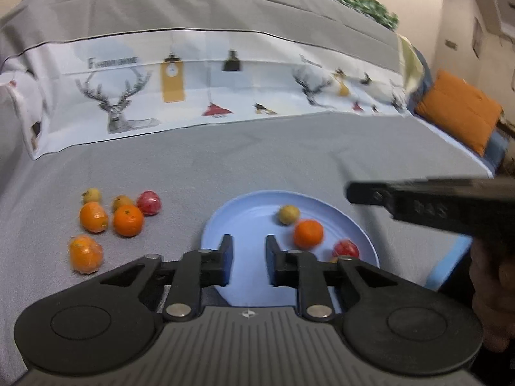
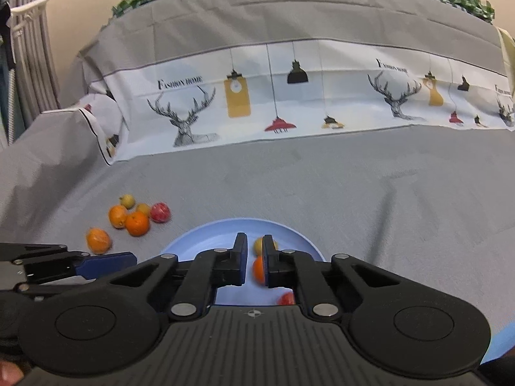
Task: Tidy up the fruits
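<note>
both the left gripper (image 1: 246, 259) and right gripper (image 2: 255, 259) hover over the blue plate (image 1: 248, 215) with fingers closed on nothing. three fruits sit on the plate; six more (image 1: 127, 220) lie left on the grey bedsheet (image 1: 257, 160).

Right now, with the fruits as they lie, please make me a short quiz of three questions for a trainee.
1. True or false: the round light-blue plate holds no fruit.
2. How many fruits lie in the loose group on the grey cloth, left of the plate?
3. What does the left gripper hold? A: an orange. B: nothing. C: the plate.

Key:
1. False. A small yellow fruit, a round orange and a red fruit lie on it.
2. Six, among them the red apple-like fruit.
3. B.
</note>
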